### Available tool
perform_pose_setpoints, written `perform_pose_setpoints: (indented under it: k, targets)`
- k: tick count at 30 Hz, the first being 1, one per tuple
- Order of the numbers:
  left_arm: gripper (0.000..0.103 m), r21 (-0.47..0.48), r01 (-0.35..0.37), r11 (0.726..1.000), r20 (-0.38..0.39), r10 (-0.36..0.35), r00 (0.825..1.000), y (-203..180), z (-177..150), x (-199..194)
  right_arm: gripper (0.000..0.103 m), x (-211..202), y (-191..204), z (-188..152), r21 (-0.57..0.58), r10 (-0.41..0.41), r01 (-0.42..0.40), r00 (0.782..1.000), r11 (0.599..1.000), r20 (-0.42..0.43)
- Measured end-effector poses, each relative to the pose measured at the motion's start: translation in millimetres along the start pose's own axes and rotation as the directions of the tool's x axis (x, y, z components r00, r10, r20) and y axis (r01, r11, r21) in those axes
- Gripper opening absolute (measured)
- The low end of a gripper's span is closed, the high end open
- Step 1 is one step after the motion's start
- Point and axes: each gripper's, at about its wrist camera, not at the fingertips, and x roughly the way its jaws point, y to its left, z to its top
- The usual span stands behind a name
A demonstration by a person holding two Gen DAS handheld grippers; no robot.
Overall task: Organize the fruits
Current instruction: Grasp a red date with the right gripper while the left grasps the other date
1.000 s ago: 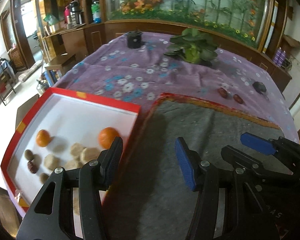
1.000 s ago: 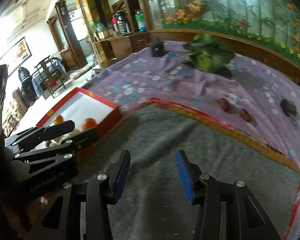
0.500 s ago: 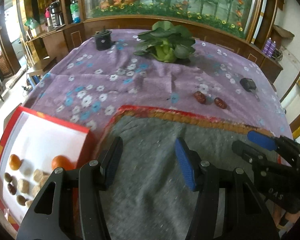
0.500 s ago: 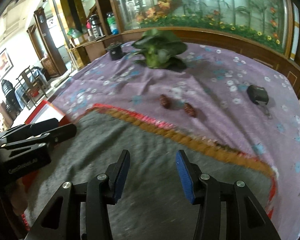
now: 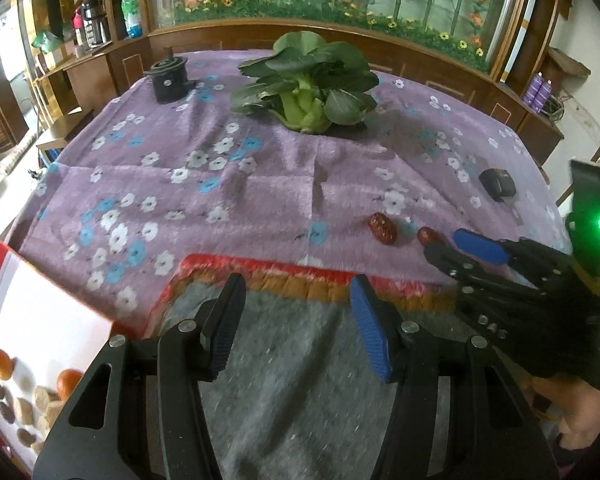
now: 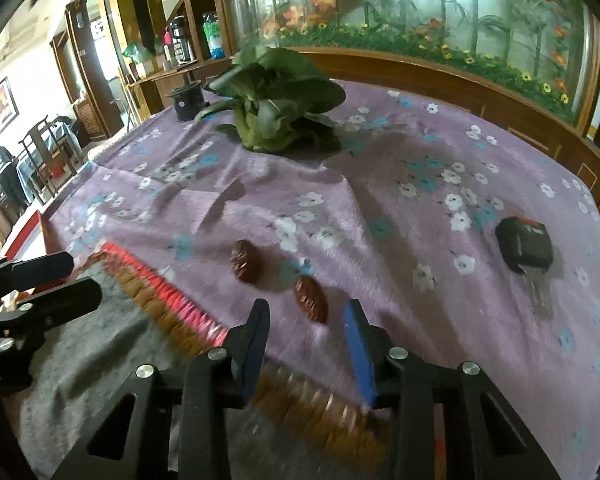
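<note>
Purple flowered cloth covers the tabletop [image 6: 380, 184]. My right tool [image 6: 306, 322] has just been narrowing yet stays spread, the nearer date [image 6: 310, 298] between its fingers, untouched. The other date [image 6: 245, 261] lies beside. My left tool [image 5: 296, 320] hangs spread over grey felt [image 5: 292, 380].

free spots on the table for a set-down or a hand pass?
Free: the purple cloth between the bok choy and the grey mat; the mat itself. Crowded: the two red dates, where the right claw has been closing, nothing gripped; the key fob.
</note>
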Motion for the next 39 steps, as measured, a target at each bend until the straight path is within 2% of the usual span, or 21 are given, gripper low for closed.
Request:
perform_pose_setpoints:
  k: [3,5,8,15,22,24,25,26,27,29,30,32,39]
  targets:
    - [0.054,-0.015,0.023,1.0,-0.013,-0.023,1.0,-4,8,9,0.027,12,-1,3,-0.035,0.0,-0.001,1.0,0.999,-0.029]
    - [0.054,-0.022,0.03,0.999,-0.021,-0.031,0.999,-9,14,16,0.017,13,0,3,-0.059,-0.006,0.004,1.0,0.998,-0.029]
    - [0.054,-0.038,0.058,0.998,-0.043,-0.06,0.997,-17,21,26,0.017,6,-5,0,-0.06,-0.022,0.02,0.999,0.998,-0.024]
    - [0.054,-0.08,0.107,0.991,-0.094,-0.114,0.989,-37,37,53,0.017,-17,-34,-10,0.03,-0.011,0.01,1.0,1.0,0.014]
    - [0.054,-0.109,0.084,0.99,-0.146,-0.1,0.984,-45,42,79,0.017,-16,-38,-14,0.039,0.02,-0.021,1.0,0.999,0.019]
    - [0.054,-0.106,0.074,0.992,-0.12,-0.087,0.989,-46,44,81,0.017,-16,-39,-15,0.038,0.025,-0.025,0.999,0.999,0.02]
    - [0.052,-0.106,0.071,0.992,-0.126,-0.084,0.988,-46,45,83,0.017,-16,-40,-15,0.038,0.024,-0.025,1.0,0.999,0.018]
    - [0.04,-0.102,0.072,0.992,-0.114,-0.084,0.99,-47,46,83,0.017,-16,-40,-15,0.038,0.025,-0.026,1.0,0.999,0.017]
    - [0.037,-0.088,0.058,0.994,-0.111,-0.068,0.992,-48,47,83,0.017,-17,-40,-15,0.038,0.028,-0.028,0.999,0.999,0.018]
    - [0.022,-0.067,0.037,0.997,-0.109,-0.044,0.993,-49,46,84,0.017,-18,-40,-14,0.041,0.032,-0.033,0.999,0.999,0.02]
    - [0.018,-0.055,0.034,0.998,-0.109,-0.04,0.993,-48,45,83,0.017,-19,-40,-13,0.043,0.032,-0.033,0.999,0.999,0.022]
    - [0.018,-0.06,0.059,0.996,-0.118,-0.066,0.991,-45,44,84,0.017,-22,-39,-12,0.043,0.03,-0.031,0.999,0.999,0.023]
    - [0.018,-0.078,0.076,0.994,-0.128,-0.085,0.988,-20,29,60,0.017,-46,-17,-11,0.018,0.046,-0.047,0.998,0.999,0.048]
